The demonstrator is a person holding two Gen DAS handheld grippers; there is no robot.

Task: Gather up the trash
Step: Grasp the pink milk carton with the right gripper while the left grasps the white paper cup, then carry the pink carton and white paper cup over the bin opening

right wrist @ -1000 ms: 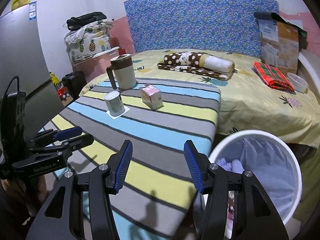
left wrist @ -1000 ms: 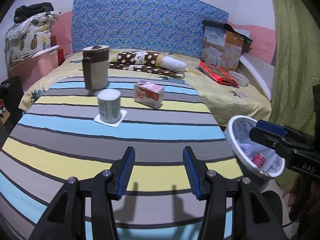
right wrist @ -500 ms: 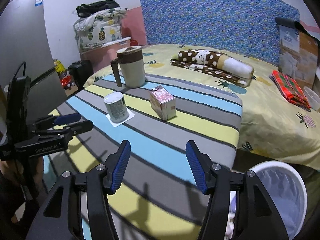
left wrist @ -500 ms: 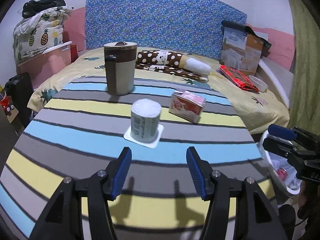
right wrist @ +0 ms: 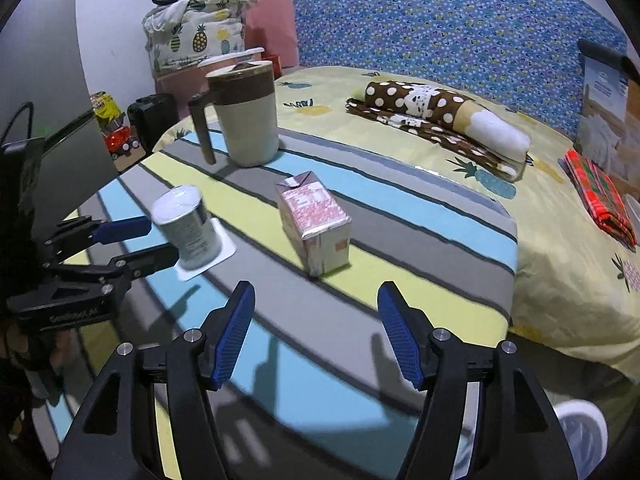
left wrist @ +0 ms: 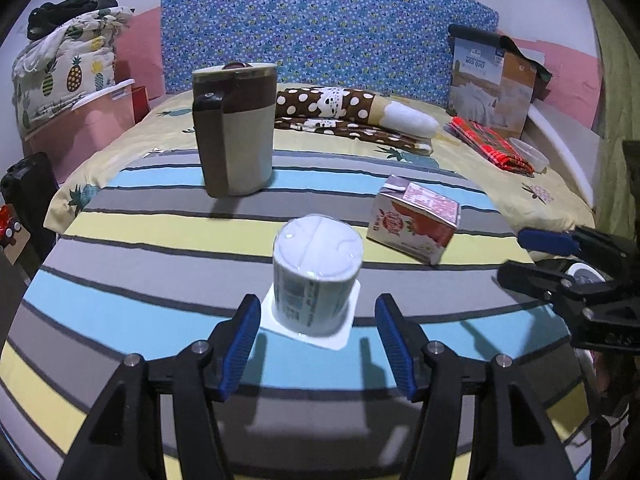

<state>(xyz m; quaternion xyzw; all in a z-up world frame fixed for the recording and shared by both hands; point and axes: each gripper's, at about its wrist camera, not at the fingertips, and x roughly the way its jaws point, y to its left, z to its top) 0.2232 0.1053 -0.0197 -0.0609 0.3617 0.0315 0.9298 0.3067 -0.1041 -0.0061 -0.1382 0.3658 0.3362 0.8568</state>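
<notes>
An upturned yogurt cup (left wrist: pixel 317 276) stands on the striped table (left wrist: pixel 120 308), just ahead of the left claw (left wrist: pixel 316 346), which is spread wide and empty. A milk carton (left wrist: pixel 414 222) lies at 2 o'clock from the cup. The right claw (right wrist: pixel 316 334), also released, hovers near the carton. A mug (left wrist: pixel 234 128) stands at 11 o'clock.

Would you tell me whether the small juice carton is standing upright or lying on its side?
Lying on its side: the juice carton rests lengthwise on the striped cloth.

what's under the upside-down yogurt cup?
The yogurt cup stands inverted on its own white square rim, flat on the striped tabletop. Its inside is hidden.
</notes>
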